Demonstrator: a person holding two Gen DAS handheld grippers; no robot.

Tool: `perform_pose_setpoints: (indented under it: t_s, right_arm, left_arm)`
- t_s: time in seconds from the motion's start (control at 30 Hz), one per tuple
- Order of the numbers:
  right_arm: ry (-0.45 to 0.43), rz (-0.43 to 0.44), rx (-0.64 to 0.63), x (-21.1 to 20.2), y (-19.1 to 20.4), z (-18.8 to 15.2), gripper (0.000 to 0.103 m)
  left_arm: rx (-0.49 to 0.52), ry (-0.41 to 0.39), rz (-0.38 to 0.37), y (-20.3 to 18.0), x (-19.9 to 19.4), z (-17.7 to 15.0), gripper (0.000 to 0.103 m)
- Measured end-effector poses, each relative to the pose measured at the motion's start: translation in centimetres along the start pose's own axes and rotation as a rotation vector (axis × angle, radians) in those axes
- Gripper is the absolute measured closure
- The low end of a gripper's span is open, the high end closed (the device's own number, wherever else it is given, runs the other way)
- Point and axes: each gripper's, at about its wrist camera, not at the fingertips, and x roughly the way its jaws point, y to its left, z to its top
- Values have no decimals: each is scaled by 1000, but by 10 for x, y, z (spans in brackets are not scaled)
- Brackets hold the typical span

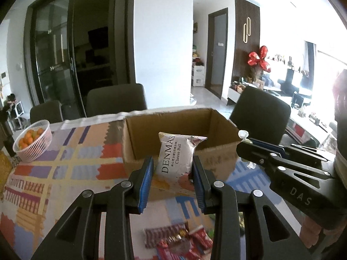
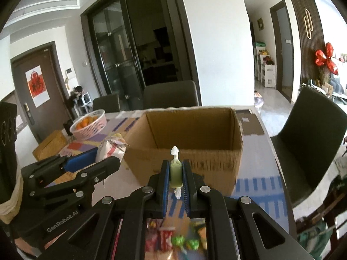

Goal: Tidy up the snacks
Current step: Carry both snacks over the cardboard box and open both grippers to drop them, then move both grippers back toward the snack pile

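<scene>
The left gripper (image 1: 173,169) is level and points forward, and its blue pads (image 1: 145,179) press on both sides of a white Cheese Ball bag (image 1: 176,155). The right gripper (image 2: 175,173) is just beside it on the right, also pointing forward. Its two fingers stand very near together and pinch a small green candy (image 2: 175,170) between them.

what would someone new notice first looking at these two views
Most striking is the open cardboard box in the middle of the patterned table, with both grippers raised in front of it. The left gripper clamps a white Cheese Ball packet, and the right gripper pinches a small green wrapped candy. Off to the left sits a pink basket of oranges.
</scene>
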Motion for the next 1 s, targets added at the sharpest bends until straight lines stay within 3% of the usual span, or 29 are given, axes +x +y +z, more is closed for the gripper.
perform_pose_setpoints:
  t_s: [0.37,0.77,0.87,1.0]
  right_arm:
    - [-3,11,-34,37,-1,47,91]
    - [73,-15,-15,78,-19,59,90]
    - [79,-30,0,83,-23,60,88]
    - [97,-55,27,88,-27,59,71]
  left_arm:
    - [-6,17,12,15,34,34,68]
    - [-28,137,-14,23,83,45,67]
    - [-39,143,6,26,85,45,47]
    - [-35,126,37,27,75,41,37]
